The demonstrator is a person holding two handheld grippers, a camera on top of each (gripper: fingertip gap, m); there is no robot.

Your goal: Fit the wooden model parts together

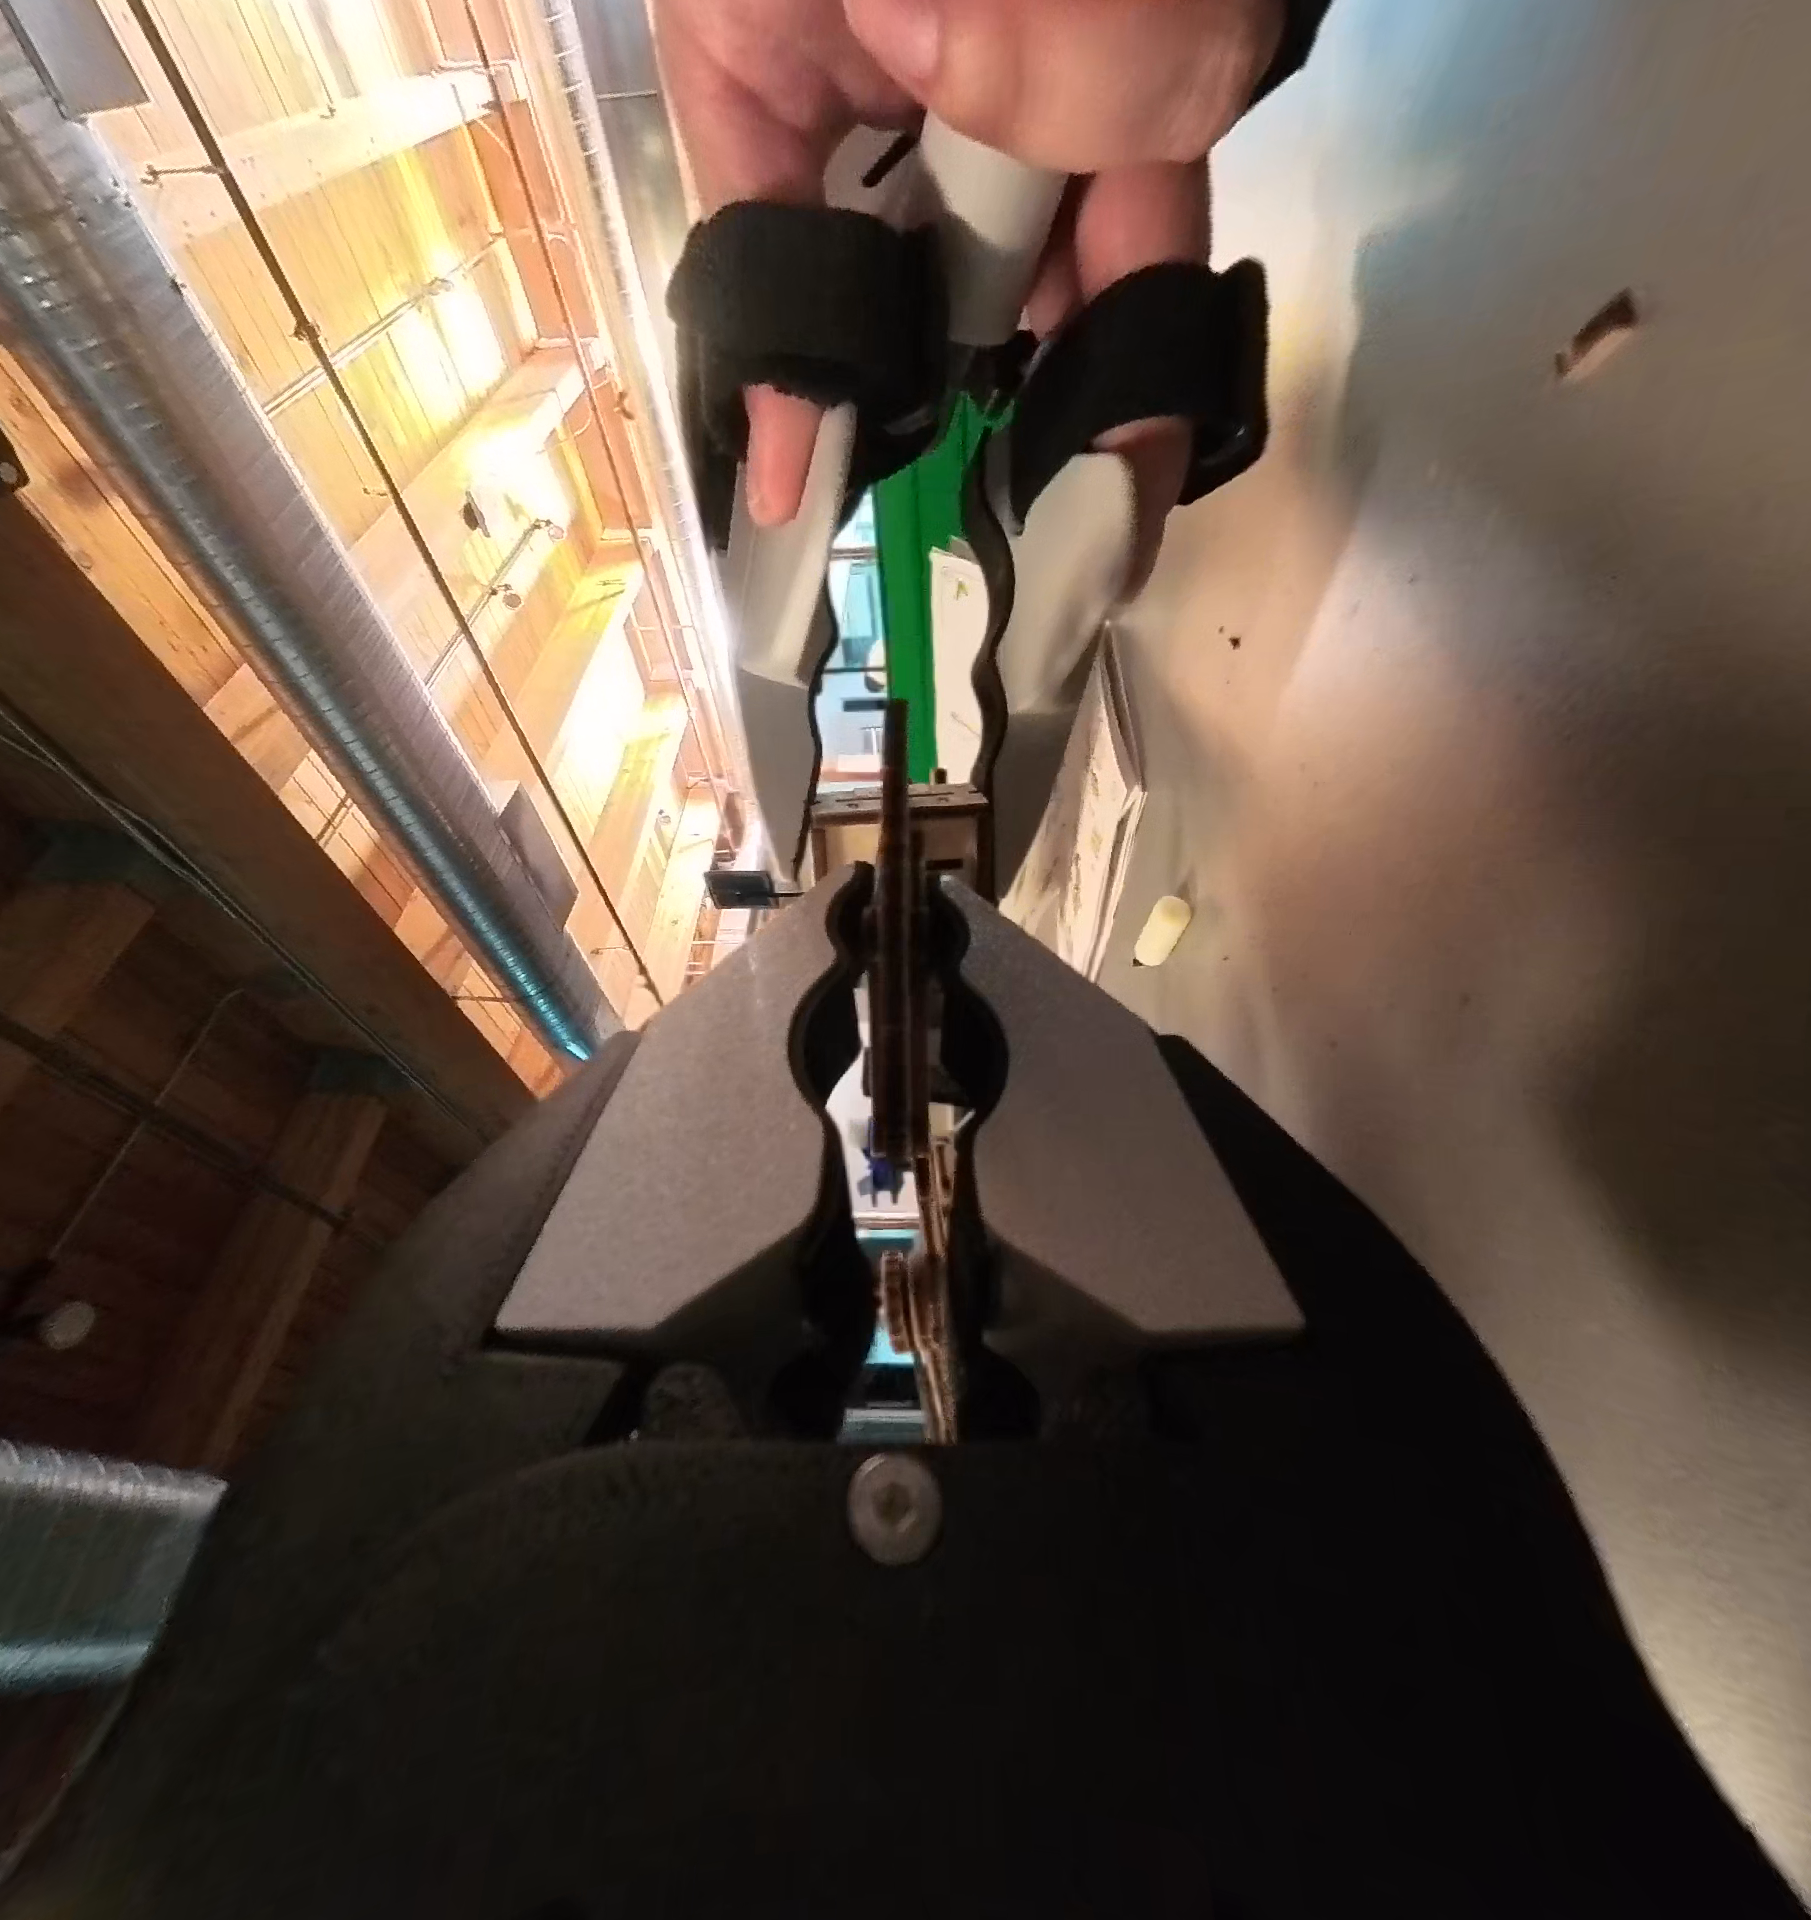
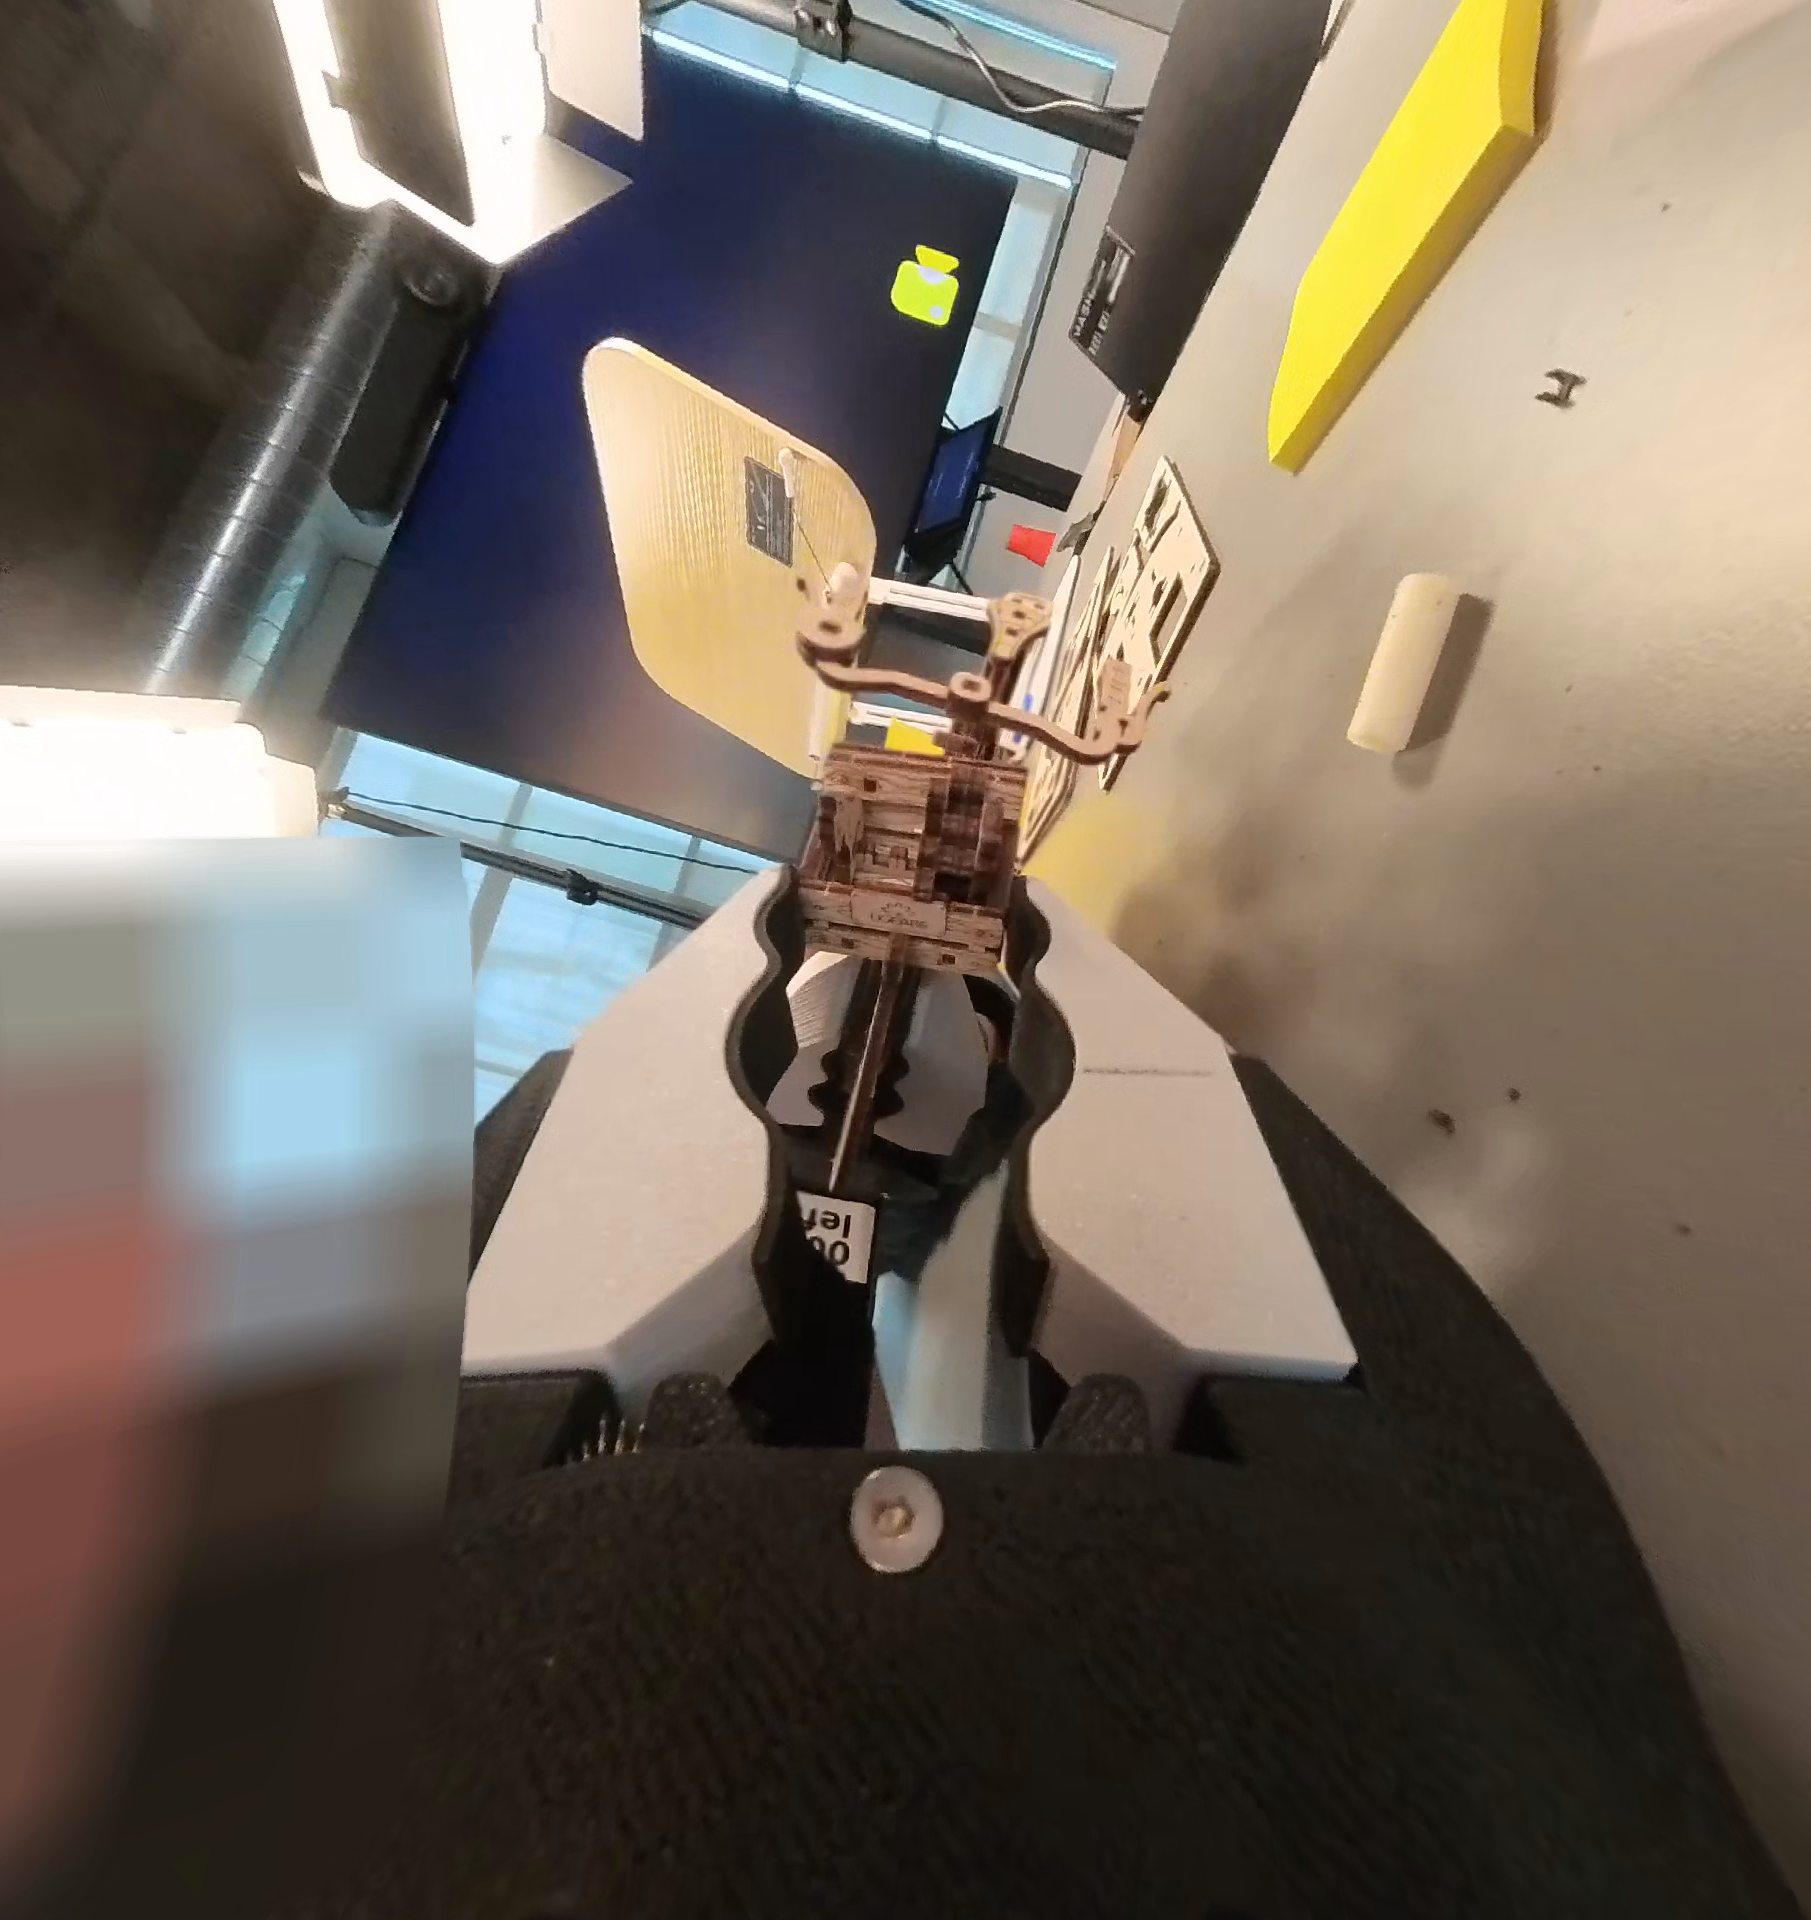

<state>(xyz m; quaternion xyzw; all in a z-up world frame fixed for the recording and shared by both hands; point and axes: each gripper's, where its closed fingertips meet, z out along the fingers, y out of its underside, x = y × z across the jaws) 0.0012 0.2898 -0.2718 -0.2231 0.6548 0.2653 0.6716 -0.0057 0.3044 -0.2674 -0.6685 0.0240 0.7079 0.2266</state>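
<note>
My left gripper [image 1: 896,894] is shut on a thin flat wooden part [image 1: 896,1039], seen edge-on, with toothed discs at its rear end. The part's tip reaches the wooden box model [image 1: 896,826] held opposite by my right gripper, whose pale fingers [image 1: 776,582] a hand with black straps works. In the right wrist view my right gripper [image 2: 906,909] is shut on the box model [image 2: 906,842], which carries curved wooden arms [image 2: 984,686] on its far side. Between my fingers the thin part [image 2: 865,1081] meets the model's near face, with the left gripper's fingers [image 2: 818,1039] behind it.
Both views are rolled, with the grey table [image 2: 1503,935] on the right. On it lie a white cylinder [image 2: 1405,665], also in the left wrist view [image 1: 1161,928], a cut-out wooden sheet [image 2: 1161,603], a yellow board [image 2: 1400,239] and a small dark piece [image 2: 1561,390]. The grippers are tip to tip, or close to it.
</note>
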